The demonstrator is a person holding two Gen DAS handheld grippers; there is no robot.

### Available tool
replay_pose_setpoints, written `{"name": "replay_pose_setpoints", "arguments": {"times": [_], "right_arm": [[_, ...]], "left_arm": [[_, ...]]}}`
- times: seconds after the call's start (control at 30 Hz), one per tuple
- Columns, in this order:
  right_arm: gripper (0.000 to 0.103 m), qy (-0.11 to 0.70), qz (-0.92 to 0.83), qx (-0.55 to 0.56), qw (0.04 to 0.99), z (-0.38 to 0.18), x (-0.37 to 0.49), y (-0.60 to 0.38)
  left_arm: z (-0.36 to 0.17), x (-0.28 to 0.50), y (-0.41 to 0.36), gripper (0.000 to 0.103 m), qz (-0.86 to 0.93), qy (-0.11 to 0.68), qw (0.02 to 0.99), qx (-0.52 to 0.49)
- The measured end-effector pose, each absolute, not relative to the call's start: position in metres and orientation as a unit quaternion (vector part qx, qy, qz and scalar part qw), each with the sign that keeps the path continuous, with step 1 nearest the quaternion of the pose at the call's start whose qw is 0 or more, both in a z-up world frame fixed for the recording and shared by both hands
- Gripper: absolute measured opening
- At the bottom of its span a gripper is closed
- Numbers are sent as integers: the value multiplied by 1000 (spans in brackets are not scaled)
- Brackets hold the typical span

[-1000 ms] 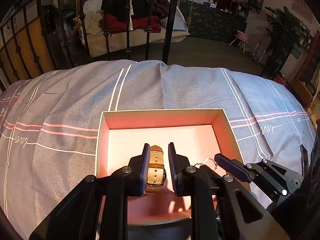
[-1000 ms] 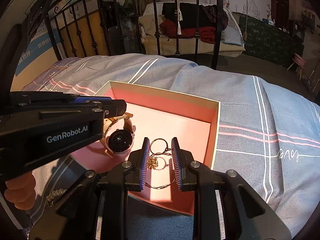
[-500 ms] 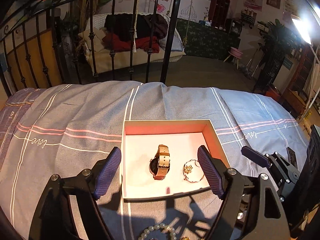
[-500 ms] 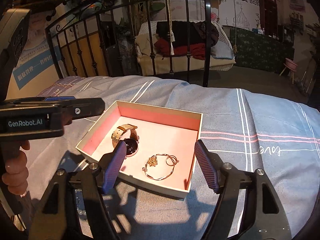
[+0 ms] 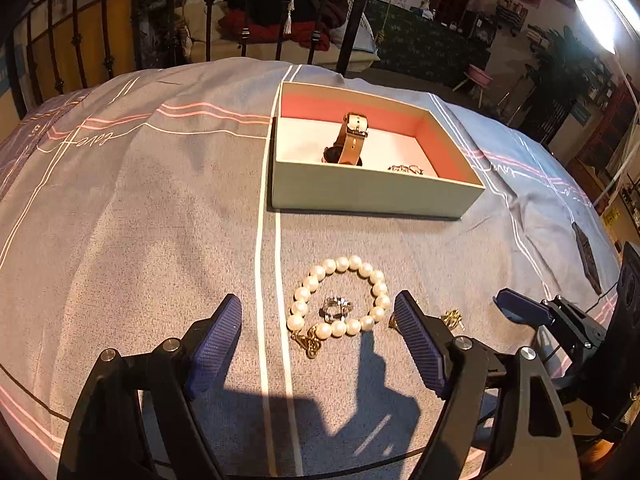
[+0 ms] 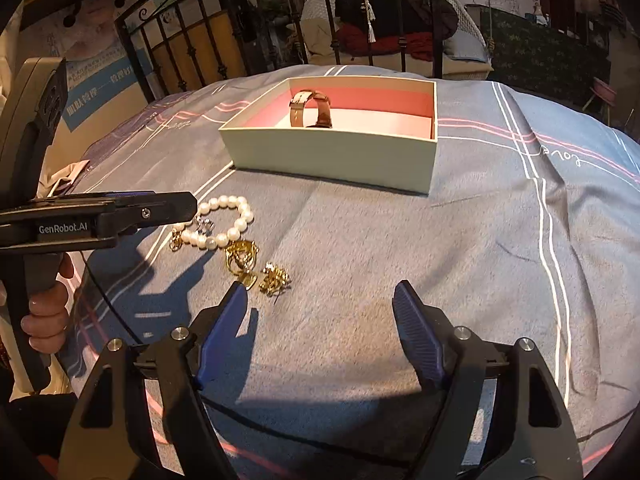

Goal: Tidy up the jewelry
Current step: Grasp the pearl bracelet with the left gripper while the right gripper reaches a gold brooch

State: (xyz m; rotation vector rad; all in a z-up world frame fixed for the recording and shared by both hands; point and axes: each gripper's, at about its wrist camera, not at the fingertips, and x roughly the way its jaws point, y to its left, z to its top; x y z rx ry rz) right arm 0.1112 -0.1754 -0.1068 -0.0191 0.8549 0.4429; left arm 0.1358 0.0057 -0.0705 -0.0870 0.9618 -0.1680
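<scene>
An open box (image 5: pixel 372 188) (image 6: pixel 332 156) with a pink inside stands on the grey bedspread. In it lie a tan-strap watch (image 5: pixel 350 140) (image 6: pixel 308 110) and a thin gold bracelet (image 5: pixel 406 169). On the cover nearer to me lie a pearl bracelet (image 5: pixel 340 298) (image 6: pixel 224 220), a silver ring (image 5: pixel 336 307) inside its loop, and gold earrings (image 6: pixel 258 266) (image 5: pixel 452 317). My left gripper (image 5: pixel 318 344) is open and empty, just short of the pearls. My right gripper (image 6: pixel 320 334) is open and empty, right of the gold pieces.
The bed's black iron rail (image 5: pixel 280 12) rises beyond the box. A dark flat object (image 5: pixel 586 252) lies at the right edge of the cover. The hand that holds the left gripper (image 6: pixel 48 300) shows at the left of the right wrist view.
Both grippers opened, let go of the watch and the gold bracelet in the box, and drew back toward me. They now hover low by the loose jewelry on the cover.
</scene>
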Motion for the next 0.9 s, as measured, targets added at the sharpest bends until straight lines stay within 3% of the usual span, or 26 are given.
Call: {"name": "replay_pose_setpoints", "arguments": {"times": [0.3,0.43,0.7,0.8,0.9], "right_arm": [[75,414,210,-18,886,-107,109,-172],[75,416,210,-23,885,-107,111,-169],[75,423,206,-37,882,-108,116,-163],[62,426,213,-46,878,-108,120,-158],[58,427,219,-45,876,-108,123,-157]], "left_arm": [[-78,144,6,68,-62,461,885,-19],[-75,157,20,59,-51,461,885,-37],[-88,168,8,56,-75,484,872,15],[-93,165,-3,55,-73,483,871,53],[-94,165,-6,45,-84,483,870,55]]}}
